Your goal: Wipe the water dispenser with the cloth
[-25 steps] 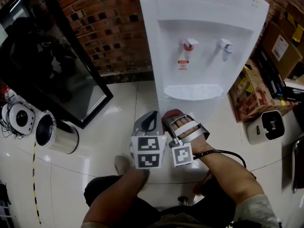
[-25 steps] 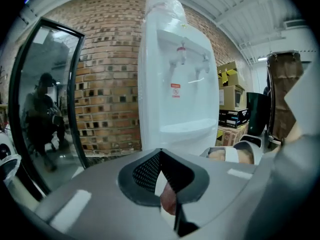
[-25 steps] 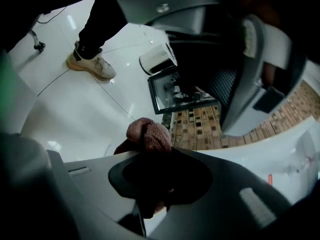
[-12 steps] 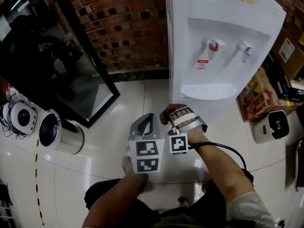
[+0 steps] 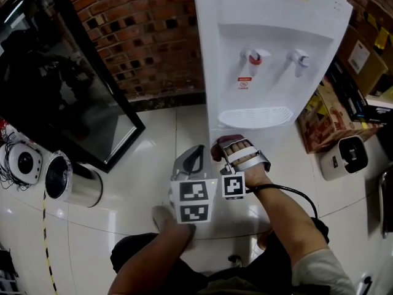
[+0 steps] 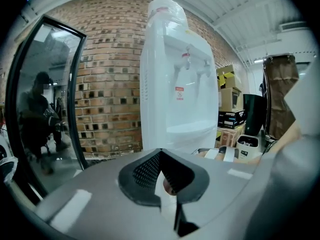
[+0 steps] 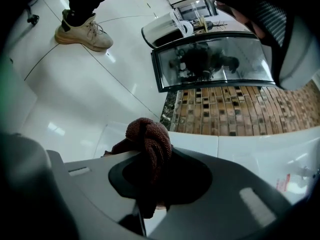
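Right gripper (image 7: 155,156) clamps the cloth (image 7: 149,133) near the water dispenser (image 5: 270,60) base; left gripper (image 5: 195,155) closed, empty. Wiping apparently just starting.

I count two sets of fingers: left fingers (image 6: 145,172) and right fingers (image 7: 191,179), each with one marker cube, left (image 5: 193,200) and right (image 5: 233,186). One brown cloth (image 7: 150,144) sits between my right fingers. Ahead of them is one water dispenser (image 5: 270,17) with two taps, one red (image 5: 253,58) and one pale (image 5: 299,58). Left of my fingers are one black-framed glass panel (image 5: 67,85), one metal bin (image 5: 73,180) and one round white device (image 5: 24,163). To their right are at least two cardboard boxes (image 5: 319,118) (image 5: 362,57) and one white boxy device (image 5: 345,157). One shoe (image 7: 82,31) lies behind them.
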Available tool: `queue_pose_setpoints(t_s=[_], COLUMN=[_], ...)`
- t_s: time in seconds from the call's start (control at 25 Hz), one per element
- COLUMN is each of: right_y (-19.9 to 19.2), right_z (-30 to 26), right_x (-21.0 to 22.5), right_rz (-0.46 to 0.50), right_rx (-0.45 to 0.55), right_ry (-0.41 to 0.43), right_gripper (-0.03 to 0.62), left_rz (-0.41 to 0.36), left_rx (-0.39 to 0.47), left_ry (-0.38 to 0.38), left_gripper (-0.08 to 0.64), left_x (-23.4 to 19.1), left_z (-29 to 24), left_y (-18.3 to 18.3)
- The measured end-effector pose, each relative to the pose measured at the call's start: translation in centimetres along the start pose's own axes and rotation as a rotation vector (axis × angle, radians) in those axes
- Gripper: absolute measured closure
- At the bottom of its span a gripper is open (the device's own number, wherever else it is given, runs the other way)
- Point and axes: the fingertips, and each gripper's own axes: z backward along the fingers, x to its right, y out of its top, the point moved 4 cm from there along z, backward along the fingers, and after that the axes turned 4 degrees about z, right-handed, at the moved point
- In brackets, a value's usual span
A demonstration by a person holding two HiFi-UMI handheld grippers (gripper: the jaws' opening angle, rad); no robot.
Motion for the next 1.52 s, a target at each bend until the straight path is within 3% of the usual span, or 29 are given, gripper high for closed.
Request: queue_pose_setpoints(t_s=[0.2, 0.36, 0.48, 0.6, 0.72, 0.88, 1.04, 1.12, 1.2, 1.52], right_y=[-3.0, -6.9, -9.9, -12.3, -14.5, -15.7, -18.3, -19.1, -20.5, -21.7], right_z=[0.7, 1.4, 2.1, 2.8, 3.5, 3.9, 4.3, 4.2, 4.3, 4.2], right_x=[-0.6, -2.2, -3.0, -3.3, -2.8, -3.6, -4.5, -5.8, -6.5, -6.7], right_rz=[-0.021, 0.049, 0.034, -0.034, 0.002, -0.070, -0.036, -0.073, -0.050, -0.069], right_rx=[-0.028, -0.118, -0.149, -0.153, -0.188, -0.158, -0.208, -0.200, -0.231, -0.232], right_ry=[0.007, 0.059, 0.071, 0.054, 0.000, 0.018, 0.015, 0.070, 0.098, 0.092], right_gripper=[0.500, 0.500, 0.500, 0.500, 0.500, 0.500, 0.500, 0.500, 0.500, 0.500], left_rz=[0.035, 0.042, 0.041, 0.047, 0.063, 0.100, 0.136, 0.128, 0.118, 0.093], left_rx=[-0.020, -0.021, -0.015, -0.015, -0.027, -0.057, -0.078, -0.085, -0.095, -0.131], left_ry=[-0.016, -0.032, -0.055, -0.084, -0.109, -0.134, -0.156, -0.158, -0.159, -0.175], left_gripper=[0.560, 0.560, 0.560, 0.560, 0.560, 0.560, 0.560, 0.560, 0.560, 0.560], left_x=[2.0, 4.2, 6.5, 9.0, 11.2, 13.7, 15.5, 16.2, 16.9, 18.1], left_z=[-1.3, -2.4, -3.4, -4.5, -5.6, -6.9, -8.4, -9.0, -9.6, -10.4], left_y=[-0.4, -0.2, 0.1, 0.1, -0.2, -1.0, -2.0, -2.1, -2.4, -3.6])
